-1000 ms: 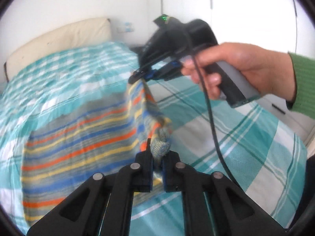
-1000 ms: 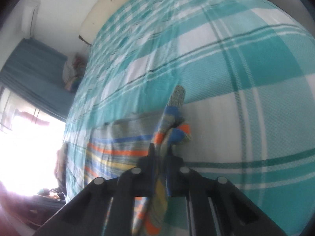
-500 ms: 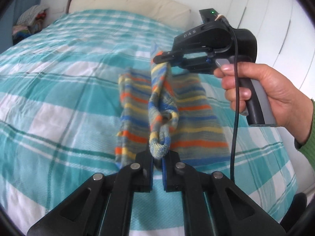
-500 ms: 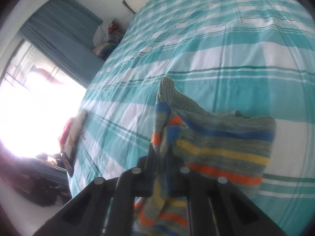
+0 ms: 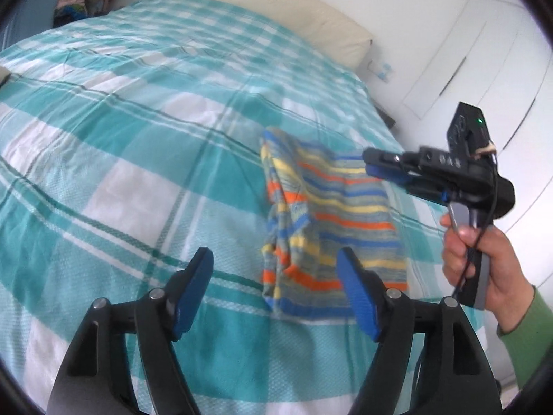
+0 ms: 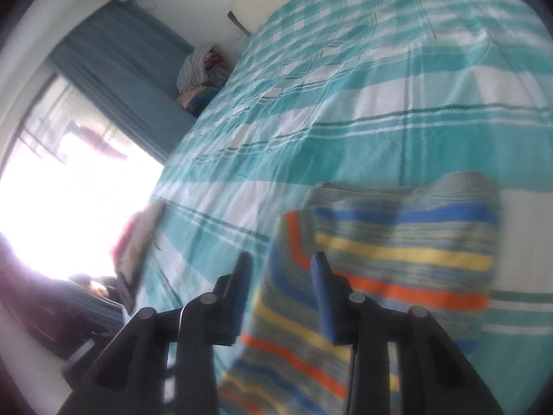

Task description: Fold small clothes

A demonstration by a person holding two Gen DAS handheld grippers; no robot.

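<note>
A small knitted garment (image 5: 331, 221) striped in grey, blue, yellow and orange lies folded on the teal checked bedspread (image 5: 138, 159). My left gripper (image 5: 274, 276) hovers just short of its near edge. Its jaws are opening wide and nothing is between the blue pads (image 5: 356, 294). A hand in a green sleeve (image 5: 484, 263) holds my right gripper (image 5: 369, 164) at the garment's far right corner. In the right wrist view that gripper (image 6: 281, 269) has its jaws opening. The garment (image 6: 397, 252) shows blurred in the gap, and the pads do not press on it.
A cream pillow (image 5: 276, 10) lies at the head of the bed. A pile of clothes (image 6: 200, 76) sits beside the blue curtain (image 6: 121, 79). White wardrobe doors (image 5: 466, 69) stand to the right. A pinkish item (image 6: 138, 238) rests at the bed's window-side edge.
Both grippers carried the pinched garment across the bed, folding it over, then let go. It now lies flat and folded, and both sets of jaws stand apart.
</note>
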